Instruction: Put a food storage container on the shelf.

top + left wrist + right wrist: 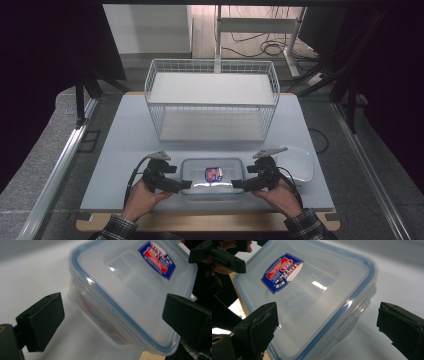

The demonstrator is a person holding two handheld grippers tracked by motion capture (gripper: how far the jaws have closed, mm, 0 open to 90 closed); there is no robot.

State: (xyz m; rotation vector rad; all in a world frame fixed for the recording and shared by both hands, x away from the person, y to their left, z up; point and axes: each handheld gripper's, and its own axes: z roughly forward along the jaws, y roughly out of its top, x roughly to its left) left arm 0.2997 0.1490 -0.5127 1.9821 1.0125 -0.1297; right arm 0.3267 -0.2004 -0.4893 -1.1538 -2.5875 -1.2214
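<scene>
- Clear lidded container (pixel 212 179) sits at the table's (pixel 125 150) near edge, in front of the wire basket (pixel 212 100);
- Left gripper (pixel 186 184): jaws spread, flanking its left end;
- Right gripper (pixel 236 184): jaws spread, flanking its right end.

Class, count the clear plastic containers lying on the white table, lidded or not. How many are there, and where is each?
2. The lidded clear plastic box with a blue seal lies between the two grippers at the near edge; an open white-looking plastic tub sits just right of it.
</scene>
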